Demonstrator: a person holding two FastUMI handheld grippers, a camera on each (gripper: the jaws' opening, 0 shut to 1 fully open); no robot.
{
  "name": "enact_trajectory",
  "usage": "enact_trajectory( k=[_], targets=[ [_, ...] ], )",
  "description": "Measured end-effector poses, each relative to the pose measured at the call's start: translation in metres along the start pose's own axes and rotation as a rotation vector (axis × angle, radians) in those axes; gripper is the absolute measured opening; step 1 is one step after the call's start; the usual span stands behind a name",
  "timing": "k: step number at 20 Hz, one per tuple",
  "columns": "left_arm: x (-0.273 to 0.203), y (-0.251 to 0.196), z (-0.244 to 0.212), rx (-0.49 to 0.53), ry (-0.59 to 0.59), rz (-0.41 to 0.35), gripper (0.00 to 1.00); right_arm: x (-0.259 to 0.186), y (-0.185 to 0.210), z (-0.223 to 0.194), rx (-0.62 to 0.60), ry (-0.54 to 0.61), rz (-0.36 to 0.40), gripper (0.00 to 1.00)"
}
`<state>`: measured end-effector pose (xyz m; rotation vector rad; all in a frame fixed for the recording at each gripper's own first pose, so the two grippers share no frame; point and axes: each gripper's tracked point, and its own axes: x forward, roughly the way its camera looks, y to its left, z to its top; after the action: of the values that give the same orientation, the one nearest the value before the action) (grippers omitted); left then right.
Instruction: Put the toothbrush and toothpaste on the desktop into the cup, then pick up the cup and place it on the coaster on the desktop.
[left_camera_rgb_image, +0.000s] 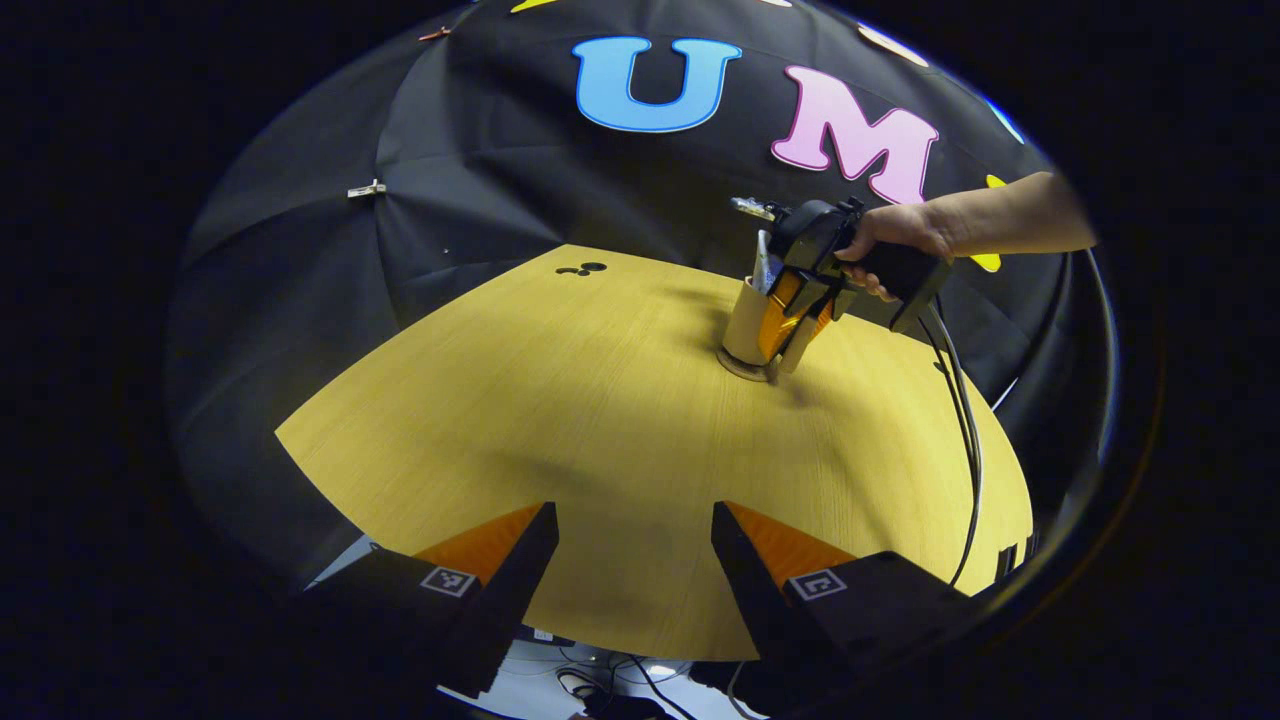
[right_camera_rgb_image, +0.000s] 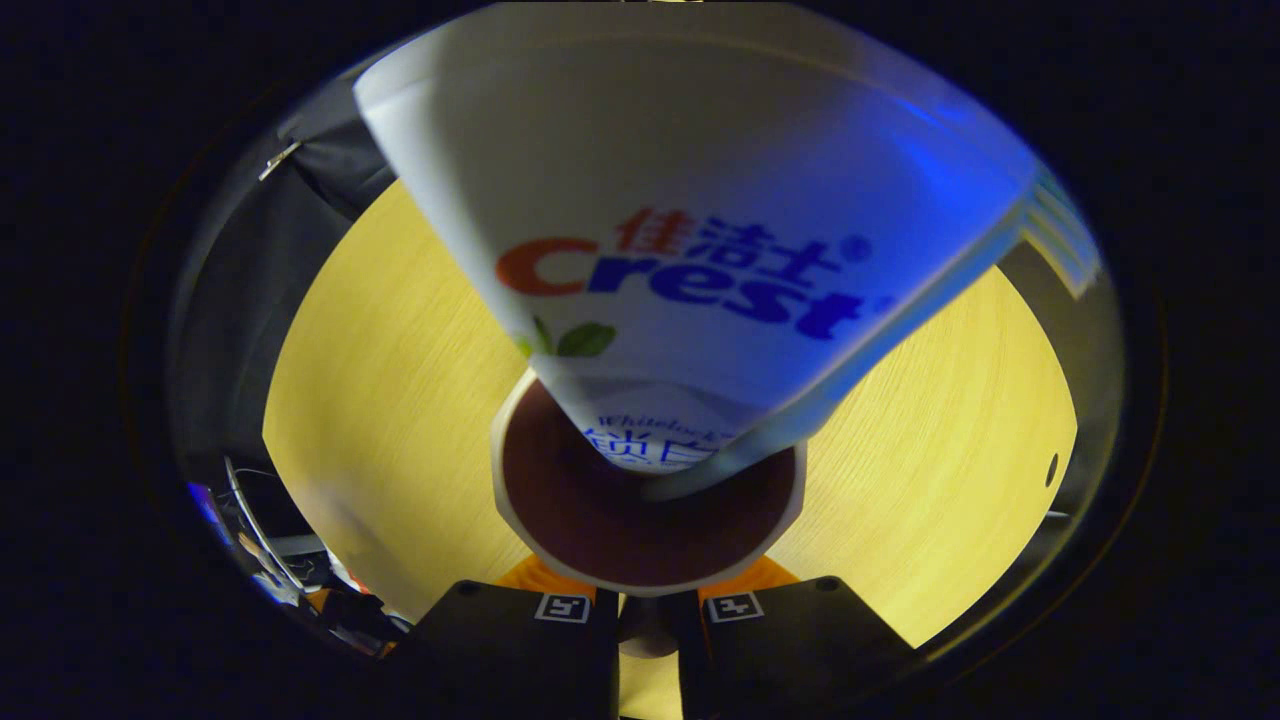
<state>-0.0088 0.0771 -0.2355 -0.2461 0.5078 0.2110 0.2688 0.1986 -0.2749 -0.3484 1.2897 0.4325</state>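
A tan paper cup stands on a round coaster at the far right of the wooden table. A white toothpaste tube sticks out of it, and a thin pale tip above looks like the toothbrush. A hand holds my right gripper, whose orange fingers clasp the cup's side. In the right gripper view the cup sits between the fingers and the tube leans out of its dark inside. My left gripper hangs open over the near table edge, holding nothing.
A black cable trails from the right gripper down across the table's right side. Two small dark holes mark the far edge of the tabletop. Below the near edge, cables and gear lie on the floor.
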Motion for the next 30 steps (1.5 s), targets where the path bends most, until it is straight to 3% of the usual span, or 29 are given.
enact_trajectory(
  k=[7,10,11,15,16,17,18,19,24,30],
  targets=[
    [-0.006,0.016,-0.001,0.009,-0.005,0.023,0.97,0.001,-0.001,-0.001,-0.007,0.019,-0.019,0.27],
    [-0.011,0.017,0.001,0.011,-0.016,0.024,0.97,-0.005,0.006,-0.002,0.018,0.013,0.016,0.34],
    [-0.013,0.018,0.004,0.016,-0.027,0.027,0.97,-0.007,0.006,-0.001,0.028,0.005,0.024,0.29],
    [-0.026,0.023,0.011,0.032,-0.041,0.035,0.97,-0.032,0.001,0.001,0.057,-0.033,0.042,0.87],
    [-0.030,0.023,0.013,0.032,-0.047,0.035,0.97,-0.042,0.002,-0.003,0.061,-0.044,0.044,0.97],
    [-0.033,0.021,0.017,0.033,-0.056,0.031,0.97,-0.056,0.002,-0.005,0.065,-0.064,0.047,1.00],
    [-0.038,0.020,0.021,0.042,-0.063,0.030,0.97,-0.069,0.003,-0.005,0.072,-0.088,0.049,0.92],
    [-0.043,0.019,0.024,0.055,-0.075,0.027,0.97,-0.082,0.005,-0.006,0.084,-0.114,0.057,0.98],
    [-0.064,0.001,0.041,0.087,-0.117,-0.033,0.97,-0.169,0.003,-0.022,0.116,-0.330,0.057,0.98],
    [-0.094,-0.023,0.040,0.166,-0.136,-0.134,0.97,-0.251,-0.008,-0.087,0.223,-0.565,0.002,0.98]
  ],
)
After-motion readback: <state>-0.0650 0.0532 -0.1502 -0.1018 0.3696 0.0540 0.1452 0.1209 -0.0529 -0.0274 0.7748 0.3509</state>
